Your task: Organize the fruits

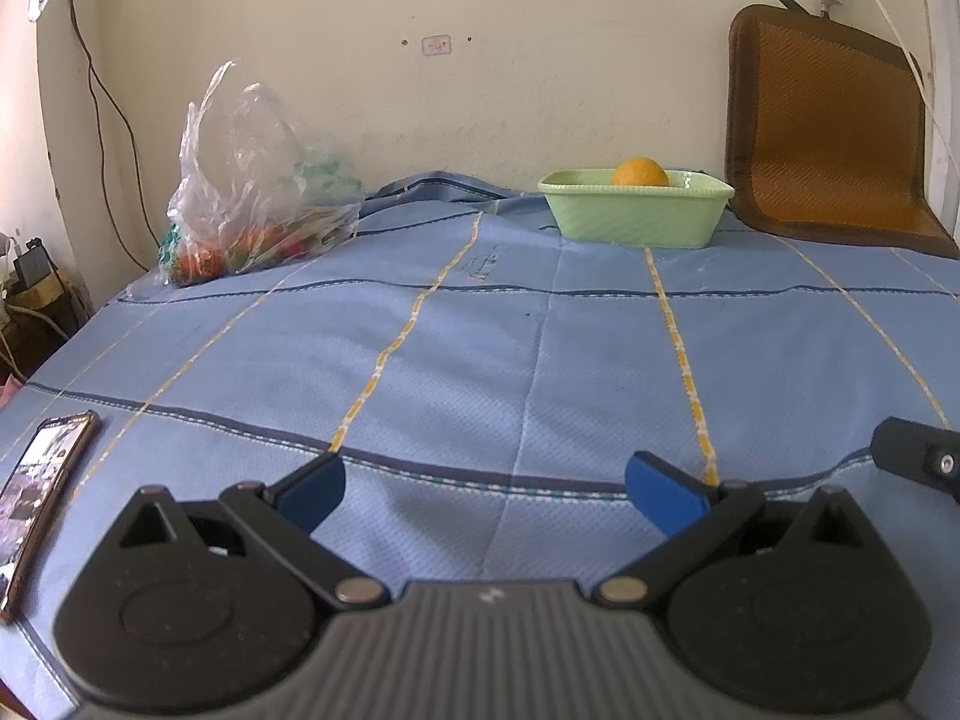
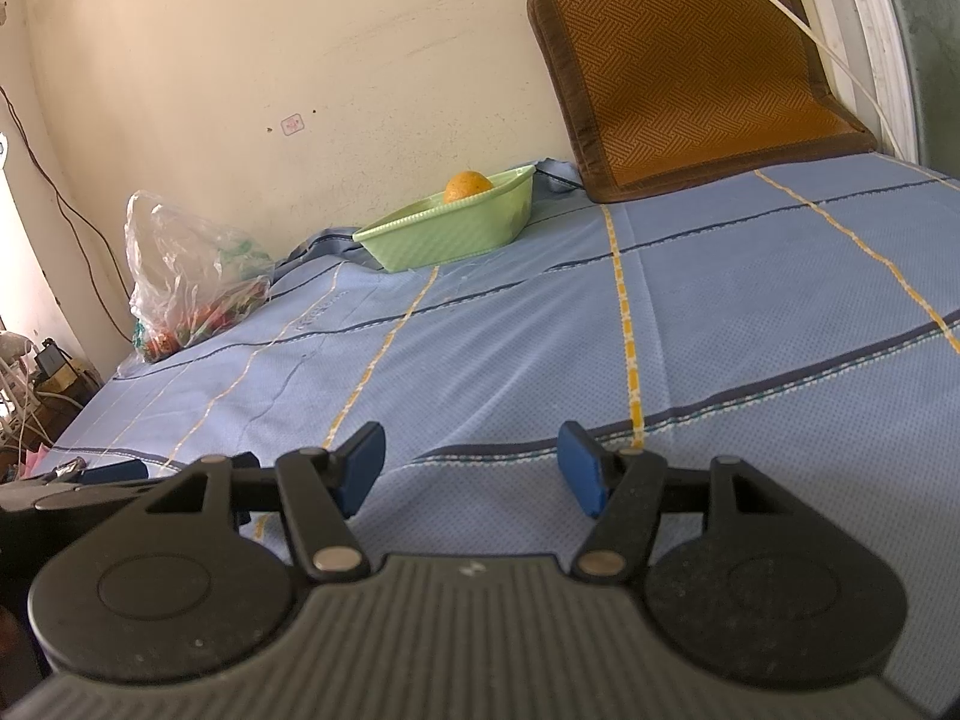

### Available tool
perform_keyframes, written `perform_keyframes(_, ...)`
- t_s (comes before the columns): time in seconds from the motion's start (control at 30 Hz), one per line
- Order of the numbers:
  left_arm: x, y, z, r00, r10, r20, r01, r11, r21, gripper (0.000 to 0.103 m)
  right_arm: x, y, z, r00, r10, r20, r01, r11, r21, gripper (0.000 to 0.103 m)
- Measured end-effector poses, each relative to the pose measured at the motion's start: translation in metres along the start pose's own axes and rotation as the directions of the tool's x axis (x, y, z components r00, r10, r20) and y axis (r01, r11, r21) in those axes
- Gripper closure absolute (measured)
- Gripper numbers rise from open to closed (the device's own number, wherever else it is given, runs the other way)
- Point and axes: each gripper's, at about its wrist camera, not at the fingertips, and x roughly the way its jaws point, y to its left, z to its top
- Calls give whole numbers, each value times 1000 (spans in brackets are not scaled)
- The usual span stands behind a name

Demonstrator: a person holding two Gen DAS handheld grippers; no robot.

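Note:
An orange lies in a light green basket at the far side of the blue bedsheet, against the wall. A clear plastic bag holding red and green fruits sits at the far left. My left gripper is open and empty, low over the near part of the sheet. In the right wrist view the orange sits in the basket, with the bag to its left. My right gripper is open and empty, far from both.
A phone lies on the sheet at the near left. A brown woven cushion leans on the wall at the far right. Cables and boxes sit off the bed's left edge. The blue sheet spreads between grippers and basket.

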Motion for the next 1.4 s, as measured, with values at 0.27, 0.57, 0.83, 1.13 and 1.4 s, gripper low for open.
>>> perform_keyframes(0.27, -1, -2, -1, 1000, 7, -3, -7, 1000, 6, 0, 0, 0, 0, 1000, 0, 0, 0, 1000, 0, 37)
perform_keyframes(0.57, 0, -1, -1, 1000, 5, -5, -5, 1000, 8, 0, -1, 0, 0, 1000, 1, 0, -1, 1000, 0, 37)
perform_keyframes(0.83, -1, -2, -1, 1000, 6, -8, -6, 1000, 9, 0, 0, -1, 0, 1000, 2, 0, -2, 1000, 0, 37)
perform_keyframes(1.13, 0, -3, -1, 1000, 6, -6, -6, 1000, 20, 0, 0, -1, 1, 1000, 2, 1, -2, 1000, 1, 37)
perform_keyframes(1.4, -1, -3, -1, 1000, 3, -5, -3, 1000, 26, 0, 0, -2, 2, 1000, 4, 1, -4, 1000, 1, 37)
